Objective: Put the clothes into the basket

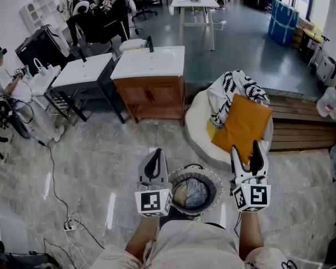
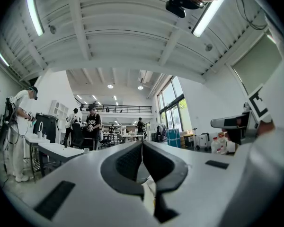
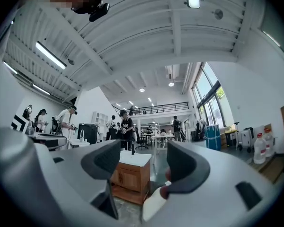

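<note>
Head view looked steeply down on the round basket (image 1: 214,178), which sat on the marble floor right in front of the person's knees. A crumpled grey and yellowish bundle of clothes (image 1: 191,194) was already lying inside it. The near rim was cut off by the person's shorts.

The left gripper (image 1: 155,152) hung just left of the basket. In the left gripper view (image 2: 142,144) its fingers were pressed together with nothing pinched between them.

The right gripper (image 1: 246,147) was just right of the basket. In the right gripper view (image 3: 144,161) its fingers stood spread wide and empty. A small reddish blob by the right finger was too blurry to name.

Up and to the right of the basket was a white beanbag (image 1: 197,122) carrying an orange cloth (image 1: 243,122) and a black-and-white patterned garment (image 1: 235,87). From above, the right fingertips overlapped the orange cloth's lower edge, but I couldn't tell whether they were touching it.

A wooden sink cabinet (image 1: 151,97) stood beyond the basket, with bare floor in between. A cable (image 1: 55,172) trailed well off to the left.
</note>
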The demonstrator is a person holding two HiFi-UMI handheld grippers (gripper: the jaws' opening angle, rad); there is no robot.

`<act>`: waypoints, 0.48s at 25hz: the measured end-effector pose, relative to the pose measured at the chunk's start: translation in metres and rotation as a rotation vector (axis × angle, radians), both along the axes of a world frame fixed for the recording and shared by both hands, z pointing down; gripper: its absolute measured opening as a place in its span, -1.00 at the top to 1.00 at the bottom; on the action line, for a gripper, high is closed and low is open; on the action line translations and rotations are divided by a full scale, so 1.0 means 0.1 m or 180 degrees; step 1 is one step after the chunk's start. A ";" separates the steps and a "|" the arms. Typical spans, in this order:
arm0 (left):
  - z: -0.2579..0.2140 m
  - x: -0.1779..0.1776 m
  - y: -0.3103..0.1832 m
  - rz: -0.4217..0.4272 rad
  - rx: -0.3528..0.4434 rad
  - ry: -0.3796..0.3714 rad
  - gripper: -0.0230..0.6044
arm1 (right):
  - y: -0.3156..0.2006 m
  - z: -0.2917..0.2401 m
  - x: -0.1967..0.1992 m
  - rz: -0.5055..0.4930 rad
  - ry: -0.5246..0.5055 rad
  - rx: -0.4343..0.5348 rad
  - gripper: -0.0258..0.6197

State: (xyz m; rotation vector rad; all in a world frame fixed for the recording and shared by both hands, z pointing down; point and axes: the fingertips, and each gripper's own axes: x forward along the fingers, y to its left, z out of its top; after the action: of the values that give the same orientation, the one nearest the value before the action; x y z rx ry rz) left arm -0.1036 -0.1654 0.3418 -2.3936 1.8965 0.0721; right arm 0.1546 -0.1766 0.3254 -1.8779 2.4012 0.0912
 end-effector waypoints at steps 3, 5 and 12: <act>-0.01 0.00 0.00 0.0011 0.0003 -0.0008 0.90 | 0.00 0.02 0.01 0.0042 0.0005 -0.0025 0.17; -0.02 -0.01 0.01 0.0011 0.0007 -0.0013 0.90 | 0.01 0.02 0.00 0.0062 0.0017 -0.0030 0.30; -0.03 0.02 0.01 0.0015 0.0002 -0.0034 0.90 | 0.00 0.08 0.13 0.0359 0.0013 -0.0106 0.96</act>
State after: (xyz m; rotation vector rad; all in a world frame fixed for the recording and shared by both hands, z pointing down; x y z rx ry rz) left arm -0.1011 -0.1643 0.3389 -2.3933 1.8861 0.0602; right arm 0.1676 -0.1768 0.3336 -2.0290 2.3123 0.0631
